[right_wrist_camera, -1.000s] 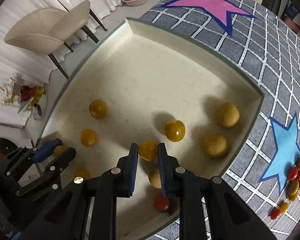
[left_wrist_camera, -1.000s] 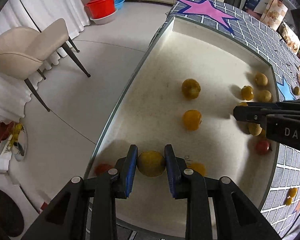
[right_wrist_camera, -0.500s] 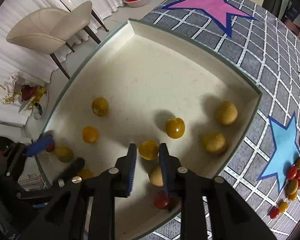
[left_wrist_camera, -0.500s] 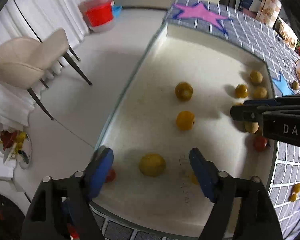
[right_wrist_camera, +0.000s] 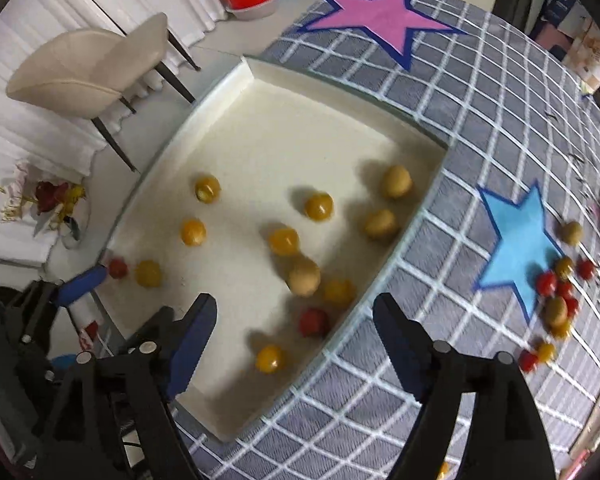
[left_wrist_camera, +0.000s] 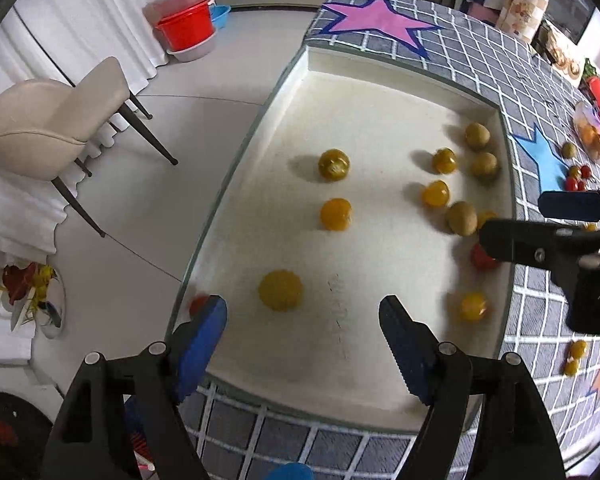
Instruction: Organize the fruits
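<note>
A cream tray point(left_wrist_camera: 380, 128) on the star-patterned cloth holds several yellow, tan and red fruits. My left gripper point(left_wrist_camera: 302, 312) hangs open above its near end. A round yellow fruit point(left_wrist_camera: 280, 290) lies on the tray floor below it, free of the pads. My right gripper point(right_wrist_camera: 296, 308) hovers over the tray's point(right_wrist_camera: 280, 148) near right corner with its jaws opening and nothing between them. An orange fruit point(right_wrist_camera: 284, 241), a tan one point(right_wrist_camera: 304, 276) and a red tomato point(right_wrist_camera: 313, 321) rest beneath. Each gripper shows in the other's view: the right gripper point(left_wrist_camera: 540, 220), the left gripper's blue pad point(right_wrist_camera: 84, 280).
Loose tomatoes and small fruits point(right_wrist_camera: 556, 292) lie on the cloth beside the blue star point(right_wrist_camera: 516, 240). A beige chair point(left_wrist_camera: 48, 128) and stacked red basins point(left_wrist_camera: 186, 28) stand on the floor left of the table. The tray sits at the table's left edge.
Both grippers let go of their fruits, the left one first and then the right. Both have risen, so the tray looks smaller and the fruits lie free on it.
</note>
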### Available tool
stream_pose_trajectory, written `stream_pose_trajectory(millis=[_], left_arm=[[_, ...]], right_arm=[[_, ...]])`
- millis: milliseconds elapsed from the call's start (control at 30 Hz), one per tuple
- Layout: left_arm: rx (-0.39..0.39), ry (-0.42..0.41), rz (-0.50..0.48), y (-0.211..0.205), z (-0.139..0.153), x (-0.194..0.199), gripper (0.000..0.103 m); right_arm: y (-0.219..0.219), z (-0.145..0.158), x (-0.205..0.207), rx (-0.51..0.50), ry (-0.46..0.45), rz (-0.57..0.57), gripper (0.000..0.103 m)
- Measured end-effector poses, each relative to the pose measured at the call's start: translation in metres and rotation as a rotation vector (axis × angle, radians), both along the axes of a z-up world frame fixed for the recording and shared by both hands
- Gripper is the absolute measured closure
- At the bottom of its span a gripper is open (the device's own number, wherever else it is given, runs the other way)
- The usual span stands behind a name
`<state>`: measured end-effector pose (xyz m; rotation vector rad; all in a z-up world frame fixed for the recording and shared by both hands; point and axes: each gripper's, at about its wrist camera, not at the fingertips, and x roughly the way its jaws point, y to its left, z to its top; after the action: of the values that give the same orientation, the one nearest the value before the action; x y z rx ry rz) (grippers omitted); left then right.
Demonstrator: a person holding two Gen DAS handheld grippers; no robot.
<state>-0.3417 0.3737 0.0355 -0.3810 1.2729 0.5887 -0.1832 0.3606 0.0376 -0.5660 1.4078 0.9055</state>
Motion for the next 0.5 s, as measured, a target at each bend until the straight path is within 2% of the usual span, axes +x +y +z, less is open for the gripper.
stream_pose_trajectory(millis=[33, 67, 100, 167, 267, 500], left_arm=[[-0.002, 0.003, -0.008, -0.002, 0.001, 0.0, 0.022], [-0.001, 0.012, -0.013, -0.004, 0.001, 0.0, 0.015], [-0.001, 0.023, -0.015, -0.006, 0.001, 0.0, 0.0], [-0.003, 0.028, -0.02, -0.01, 0.003, 0.0, 0.0], [-0.018, 0.05, -0.041, -0.015, 0.005, 0.001, 0.0], [0.007, 0.116, -0.066, -0.024, 0.012, 0.001, 0.0]], right_arm=[[-0.001, -0.001, 0.0, -0.013, -0.002, -0.004, 0.018], [-0.005, -0.001, 0.0, -0.028, -0.004, -0.014, 0.018], [-0.008, -0.001, 0.001, -0.042, -0.003, -0.027, 0.017], [-0.013, -0.002, 0.001, -0.058, 0.002, -0.052, 0.014], [-0.023, 0.001, 0.003, -0.069, 0.007, -0.081, 0.0], [-0.041, 0.011, -0.004, -0.116, -0.022, -0.091, 0.0]])
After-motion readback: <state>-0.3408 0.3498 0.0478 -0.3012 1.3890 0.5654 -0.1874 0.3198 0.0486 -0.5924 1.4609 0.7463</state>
